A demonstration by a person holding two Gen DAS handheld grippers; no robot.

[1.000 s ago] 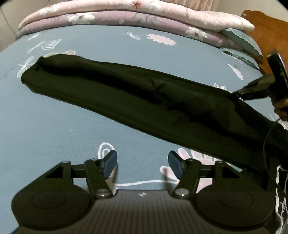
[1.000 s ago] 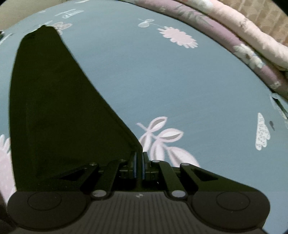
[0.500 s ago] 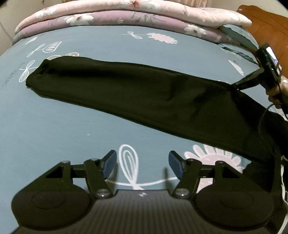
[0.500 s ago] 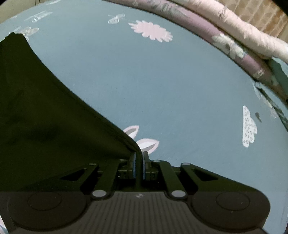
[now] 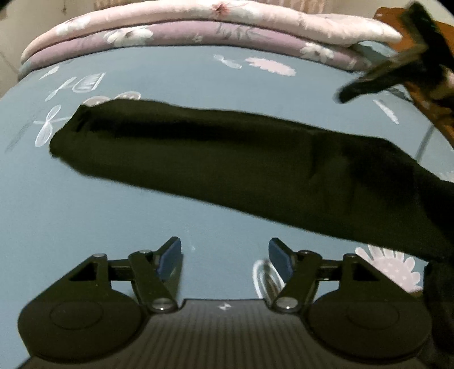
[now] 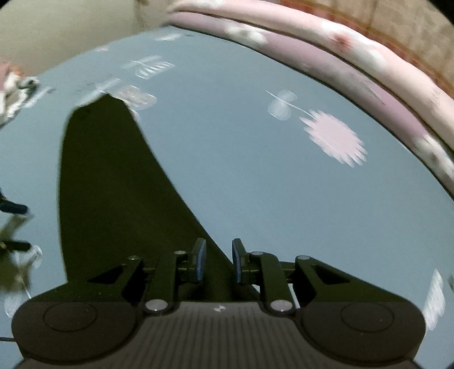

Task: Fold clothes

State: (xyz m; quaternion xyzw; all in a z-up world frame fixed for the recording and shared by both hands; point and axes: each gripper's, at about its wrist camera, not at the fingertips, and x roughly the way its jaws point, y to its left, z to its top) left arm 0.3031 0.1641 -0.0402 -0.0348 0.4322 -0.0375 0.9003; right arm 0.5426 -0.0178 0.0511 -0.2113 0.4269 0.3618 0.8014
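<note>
A long black fabric garment (image 5: 227,167), folded into a narrow band, lies flat across the blue-grey bedsheet printed with pale flowers and leaves (image 5: 119,215), running from a rounded end at upper left down to the right edge of the left wrist view, where it widens and slips out of sight. The left tool (image 5: 224,257) hangs just above the sheet on the near side of the garment, its blue-padded fingers (image 5: 170,255) spread wide with nothing between them, bare sheet showing in the gap. Over in the upper right of that same view the right tool (image 5: 366,85) shows as a dark blurred shape, apart from the cloth and above it, with a brown wooden piece of furniture (image 5: 425,105) behind it. From the right wrist view, the right tool (image 6: 218,262) has its blue pads (image 6: 201,262) parted by a narrow gap, and the black garment (image 6: 113,193) stretches away beneath it as a tapering wedge toward the far end of the bed; whether the cloth's near corner touches the pads cannot be told, but they are not closed on it. Along the far edge of the bed sit stacked folded quilts, a pale pink floral one (image 5: 215,14) on top of a mauve one (image 5: 198,35). At the left edge of the right wrist view the left tool's dark fingers (image 6: 14,208) poke in, blurred.
</note>
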